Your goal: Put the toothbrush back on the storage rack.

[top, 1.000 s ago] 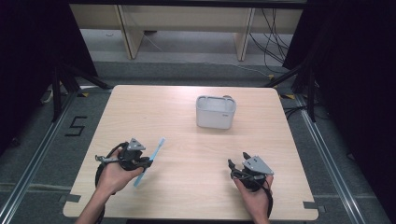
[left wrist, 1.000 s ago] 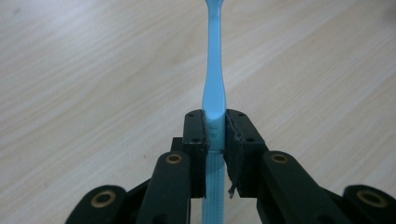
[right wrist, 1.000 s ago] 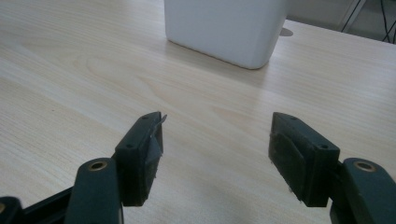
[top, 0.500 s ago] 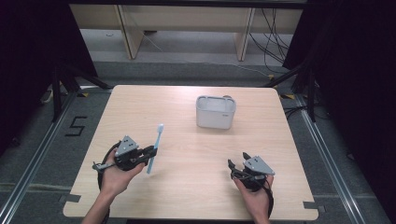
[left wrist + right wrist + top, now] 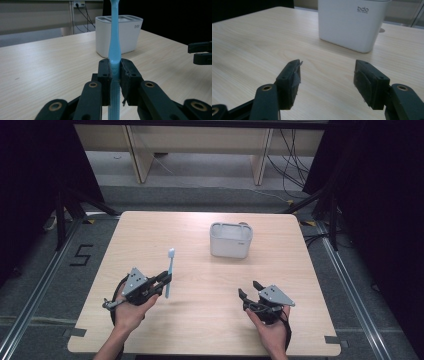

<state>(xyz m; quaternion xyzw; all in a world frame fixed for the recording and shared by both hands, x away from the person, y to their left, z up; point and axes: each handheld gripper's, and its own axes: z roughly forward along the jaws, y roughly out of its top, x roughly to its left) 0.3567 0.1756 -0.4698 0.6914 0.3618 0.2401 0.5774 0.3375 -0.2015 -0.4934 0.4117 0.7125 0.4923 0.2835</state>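
The toothbrush [image 5: 169, 272] is a light blue item held upright, clear of the table [image 5: 200, 330], at the near left of the scene. Its bristle head points up and away from the person; its handle runs down between the jaws. In the left gripper view the toothbrush [image 5: 114, 47] rises straight from the jaw tips, and its upper end leaves the frame at the top.

The left gripper [image 5: 162, 279] is clenched on the toothbrush handle. Both pads press flat against the handle sides, one on each side, with no gap visible in the left gripper view [image 5: 115, 75]. The left hand [image 5: 129, 312] holds the gripper body from below.

The white holder [image 5: 230, 240] stands upright on the far half of the table, right of centre. It is a rounded rectangular tub with divided compartments at its open top, seen in the left gripper view [image 5: 120, 35] behind the toothbrush. It stands well apart from both grippers.

The right gripper [image 5: 248, 291] sits at the near right, just above the table, held by the right hand [image 5: 270, 330]. Its jaws are released and have just been closing slightly. Nothing lies between them; bare tabletop shows in the gap in the right gripper view [image 5: 327, 80]. The jaws point toward the white holder [image 5: 352, 22], which bears a small printed mark on its near wall.
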